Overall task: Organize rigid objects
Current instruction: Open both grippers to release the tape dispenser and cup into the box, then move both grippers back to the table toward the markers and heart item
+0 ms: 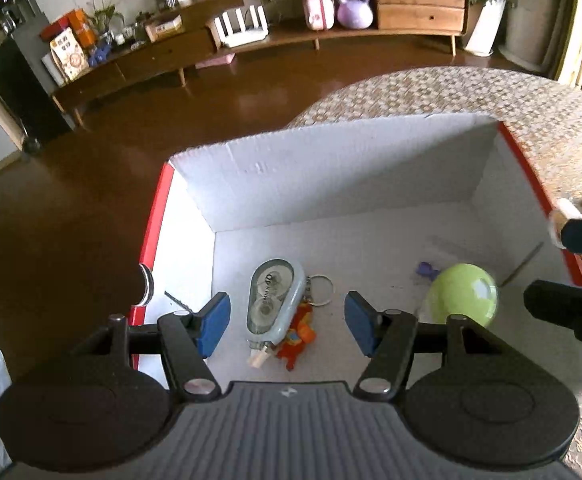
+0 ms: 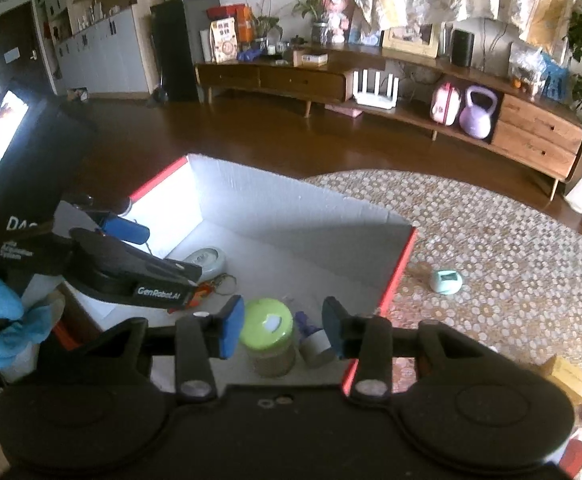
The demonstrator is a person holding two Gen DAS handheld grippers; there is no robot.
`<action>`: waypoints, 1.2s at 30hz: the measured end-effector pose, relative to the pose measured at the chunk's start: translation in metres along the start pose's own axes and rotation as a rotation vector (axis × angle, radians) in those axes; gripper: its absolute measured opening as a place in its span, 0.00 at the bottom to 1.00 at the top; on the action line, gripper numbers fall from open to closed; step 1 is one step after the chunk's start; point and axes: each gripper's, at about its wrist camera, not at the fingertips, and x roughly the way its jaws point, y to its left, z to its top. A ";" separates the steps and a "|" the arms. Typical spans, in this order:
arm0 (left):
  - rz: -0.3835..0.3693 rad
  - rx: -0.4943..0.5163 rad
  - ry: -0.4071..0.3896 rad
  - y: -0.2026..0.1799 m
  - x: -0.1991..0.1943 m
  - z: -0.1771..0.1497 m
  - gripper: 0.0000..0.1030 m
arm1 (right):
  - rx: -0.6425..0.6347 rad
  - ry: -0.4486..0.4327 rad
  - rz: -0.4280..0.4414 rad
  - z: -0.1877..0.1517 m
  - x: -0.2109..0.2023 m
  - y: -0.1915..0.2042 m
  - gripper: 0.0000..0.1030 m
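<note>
A white cardboard box [image 1: 331, 176] with red rims stands on the patterned rug. On its floor lie a pale blue correction-tape dispenser [image 1: 273, 300], an orange keychain toy [image 1: 301, 332] with a metal ring, a green-lidded jar [image 1: 463, 294] and a small purple-capped bottle [image 2: 311, 340]. My left gripper [image 1: 287, 312] hangs open above the dispenser, its blue pads well clear of it. My right gripper [image 2: 282, 328] stands open over the jar [image 2: 267, 324] and bottle and touches neither. The left gripper [image 2: 151, 252] shows at the left of the right wrist view.
A small teal device [image 2: 445, 280] lies on the rug [image 2: 491, 240] just outside the box's red right rim. A yellow object [image 2: 567, 376] sits at the rug's near right. Brown wood floor and a long low sideboard [image 2: 331, 80] lie beyond the box.
</note>
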 end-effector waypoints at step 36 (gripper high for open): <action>-0.238 -0.021 -0.280 -0.091 -0.127 -0.058 0.76 | 0.190 -0.215 -0.032 -0.112 -0.154 -0.060 0.98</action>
